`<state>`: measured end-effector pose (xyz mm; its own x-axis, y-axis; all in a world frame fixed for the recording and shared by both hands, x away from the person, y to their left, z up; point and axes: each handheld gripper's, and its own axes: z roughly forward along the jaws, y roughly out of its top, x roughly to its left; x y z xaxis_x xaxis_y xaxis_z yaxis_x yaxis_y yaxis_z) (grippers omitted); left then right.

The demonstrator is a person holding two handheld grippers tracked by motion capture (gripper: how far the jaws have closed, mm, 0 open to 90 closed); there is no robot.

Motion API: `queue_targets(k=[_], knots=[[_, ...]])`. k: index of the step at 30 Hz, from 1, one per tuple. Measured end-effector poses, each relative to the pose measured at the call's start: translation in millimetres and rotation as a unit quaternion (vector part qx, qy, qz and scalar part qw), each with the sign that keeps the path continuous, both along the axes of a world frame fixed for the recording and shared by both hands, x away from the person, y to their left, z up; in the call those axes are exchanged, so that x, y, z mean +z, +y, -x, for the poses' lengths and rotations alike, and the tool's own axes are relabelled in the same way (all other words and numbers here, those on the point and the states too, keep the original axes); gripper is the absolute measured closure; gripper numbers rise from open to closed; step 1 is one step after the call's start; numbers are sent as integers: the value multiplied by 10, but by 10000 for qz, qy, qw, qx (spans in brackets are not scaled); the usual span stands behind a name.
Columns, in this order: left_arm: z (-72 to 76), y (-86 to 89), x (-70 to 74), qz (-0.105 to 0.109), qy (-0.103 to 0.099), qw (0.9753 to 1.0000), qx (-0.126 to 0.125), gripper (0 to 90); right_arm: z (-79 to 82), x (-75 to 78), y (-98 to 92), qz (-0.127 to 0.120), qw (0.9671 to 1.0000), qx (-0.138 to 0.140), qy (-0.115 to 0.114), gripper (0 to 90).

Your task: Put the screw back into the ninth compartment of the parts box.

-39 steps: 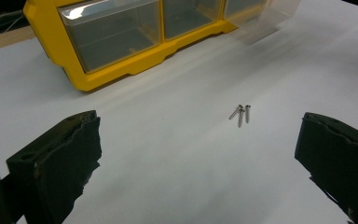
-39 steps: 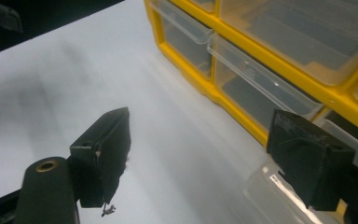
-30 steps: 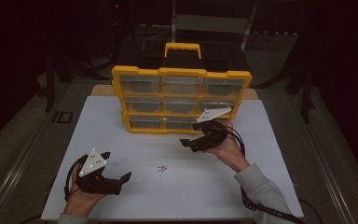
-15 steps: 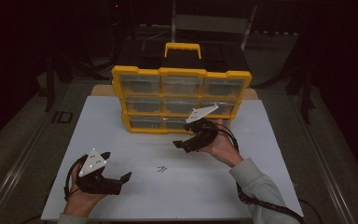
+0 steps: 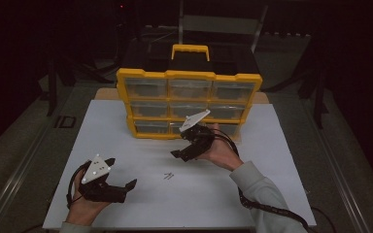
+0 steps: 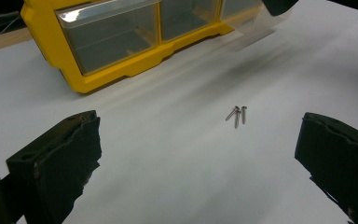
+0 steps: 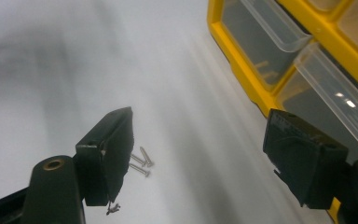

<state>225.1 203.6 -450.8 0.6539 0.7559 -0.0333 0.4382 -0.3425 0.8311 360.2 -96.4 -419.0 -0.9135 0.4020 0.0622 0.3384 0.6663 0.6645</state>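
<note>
Right gripper (image 5: pixel 183 152) is held above the sheet (image 5: pixel 126 141), just in front of the organizer's (image 5: pixel 189 76) bottom row, jaws spread wide and holding nothing. In the right gripper view one jaw sits over the screws (image 7: pixel 141 164) and partly covers them, the other is over by the yellow frame – whether it touches the sheet I can't tell. Left gripper (image 5: pixel 119 187) sits at the near left of the sheet, also spread wide with nothing between the jaws, well apart from the right one.

Organizer: yellow frame, clear drawers in three rows of three, black handle on top, standing at the far edge of the sheet. Bottom-row drawers (image 6: pixel 107 35) look mostly empty; one in the right gripper view has a few small bits (image 7: pixel 265 69) at the back, too small to identify.

Screws – three, small, silver – lie loose on the bare sheet near its middle, between the two grippers and closer to the right one. In the left gripper view they sit ahead, roughly centred between that gripper's jaws, heads toward the organizer.
</note>
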Motion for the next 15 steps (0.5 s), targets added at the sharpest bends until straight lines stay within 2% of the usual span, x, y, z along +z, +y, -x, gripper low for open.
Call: queue_targets(k=[9,15], knots=[[2,5,3,4,-1,10000,17,9,16,-63,166,180,9997,168,7,240],[1,3,1,0,-3,10000,12,9,32,-147,236,256,9995,172,37,241]])
